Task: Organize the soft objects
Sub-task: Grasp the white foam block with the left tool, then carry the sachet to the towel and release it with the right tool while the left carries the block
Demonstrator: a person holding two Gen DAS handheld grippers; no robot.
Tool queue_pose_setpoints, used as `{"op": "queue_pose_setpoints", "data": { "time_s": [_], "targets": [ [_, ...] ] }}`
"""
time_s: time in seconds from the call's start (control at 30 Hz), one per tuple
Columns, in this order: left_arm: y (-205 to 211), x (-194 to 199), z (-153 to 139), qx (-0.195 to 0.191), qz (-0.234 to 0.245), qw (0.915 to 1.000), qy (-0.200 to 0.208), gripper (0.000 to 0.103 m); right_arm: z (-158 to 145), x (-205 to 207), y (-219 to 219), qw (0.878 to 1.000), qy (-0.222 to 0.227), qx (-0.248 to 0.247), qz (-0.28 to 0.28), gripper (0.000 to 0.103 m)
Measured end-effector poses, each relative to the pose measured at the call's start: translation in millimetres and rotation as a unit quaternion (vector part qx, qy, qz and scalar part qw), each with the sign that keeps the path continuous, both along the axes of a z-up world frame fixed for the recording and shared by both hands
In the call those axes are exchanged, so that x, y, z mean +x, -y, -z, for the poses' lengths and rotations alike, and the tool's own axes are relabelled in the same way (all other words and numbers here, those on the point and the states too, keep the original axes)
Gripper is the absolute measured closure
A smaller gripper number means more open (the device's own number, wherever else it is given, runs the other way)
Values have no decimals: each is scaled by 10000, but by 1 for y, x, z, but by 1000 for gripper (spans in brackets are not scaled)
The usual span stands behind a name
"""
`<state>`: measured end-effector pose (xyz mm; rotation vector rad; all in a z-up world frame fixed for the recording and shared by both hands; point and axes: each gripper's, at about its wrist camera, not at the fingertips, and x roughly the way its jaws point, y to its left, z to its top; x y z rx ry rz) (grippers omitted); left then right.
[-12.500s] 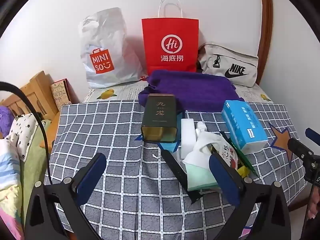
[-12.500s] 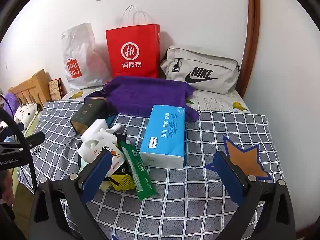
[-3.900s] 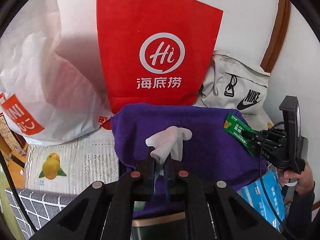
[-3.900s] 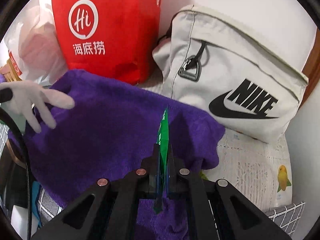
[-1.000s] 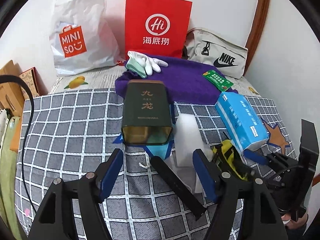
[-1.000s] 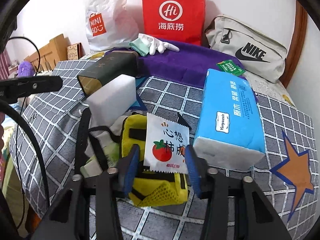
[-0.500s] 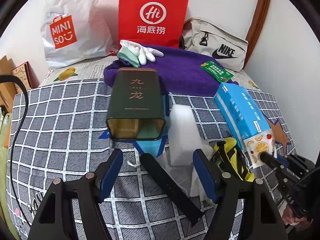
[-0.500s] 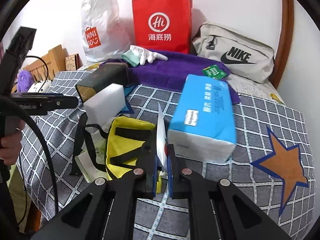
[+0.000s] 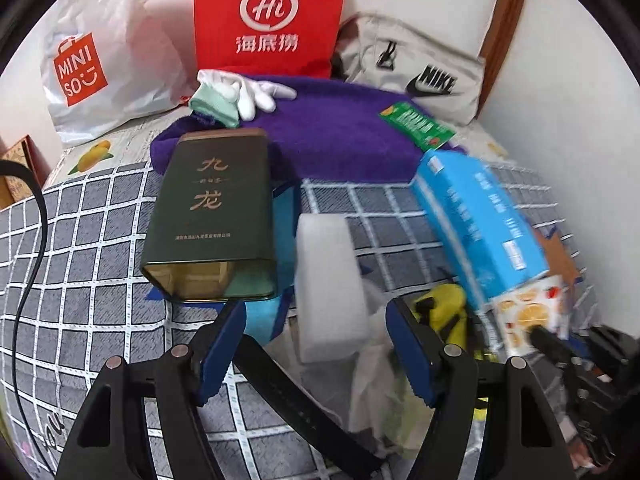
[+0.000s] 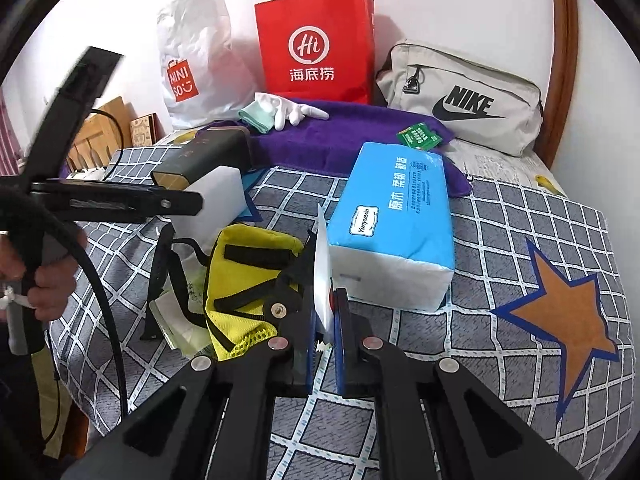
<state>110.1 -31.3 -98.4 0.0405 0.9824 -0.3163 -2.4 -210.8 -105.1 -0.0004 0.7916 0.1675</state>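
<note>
My right gripper point(image 10: 322, 320) is shut on a white snack packet point(image 10: 322, 276), held edge-on just above a yellow mesh pouch point(image 10: 240, 280) and beside the blue tissue pack point(image 10: 396, 216). In the left wrist view the packet point(image 9: 528, 312) shows orange slices on its face. My left gripper point(image 9: 314, 320) is open, its fingers on either side of the near end of a white foam block point(image 9: 330, 280) without touching it. At the back lies a purple towel point(image 9: 340, 140) with a white glove point(image 9: 256, 92), a mint cloth point(image 9: 212, 106) and a green sachet point(image 9: 416, 126) on it.
A dark green tin point(image 9: 212, 212) lies left of the foam block. A black strap point(image 9: 288, 396) and crumpled wrappers lie under my left gripper. A red paper bag point(image 10: 316, 44), a white Miniso bag point(image 10: 196, 64) and a grey Nike bag point(image 10: 460, 96) lean on the wall.
My right gripper has shut on the snack packet and lifted it off the yellow pouch. My left gripper, still open, has moved forward and down over the white foam block.
</note>
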Motion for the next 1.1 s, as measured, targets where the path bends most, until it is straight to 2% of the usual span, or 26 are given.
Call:
{"op": "queue_pose_setpoints", "data": {
  "time_s": [0.13, 0.17, 0.23, 0.27, 0.3, 0.33, 0.4, 0.5, 0.67, 0.87, 1.1],
  "targets": [
    [0, 6, 7, 31, -73, 10000, -47, 33, 1, -1, 2, 10000, -23, 13, 30, 96],
    [1, 5, 7, 42, -54, 10000, 8, 36, 1, 0, 2, 10000, -34, 5, 56, 96],
    [4, 4, 8, 216, -9, 9998, 30, 57, 1, 1, 3, 10000, -42, 38, 51, 96],
    [4, 4, 9, 240, 8, 9997, 3, 62, 1, 1, 2, 10000, -33, 45, 36, 96],
    [3, 4, 8, 178, 5, 9998, -16, 70, -1, 1, 1, 10000, -10, 40, 14, 96],
    [1, 3, 6, 7, 47, 10000, -55, 74, -1, 1, 1, 10000, 1, 38, -12, 96],
    [-2, -1, 0, -94, 96, 9999, 2, 75, -4, 1, -1, 10000, 62, 38, -28, 96],
    [-2, -3, -6, 149, 34, 9996, 217, 75, -5, 2, -3, 9999, 59, 66, -75, 96],
    [-7, -10, -19, -103, 163, 9994, 288, 75, -9, -1, -5, 9998, 85, 95, -159, 96],
    [-10, -16, -37, -109, 245, 9982, 529, 75, -21, 3, -8, 9994, 190, 131, -239, 96],
    [-33, -6, -51, -56, 89, 9979, 637, 75, -42, 23, -13, 9983, 507, -78, -262, 96]
  ]
}}
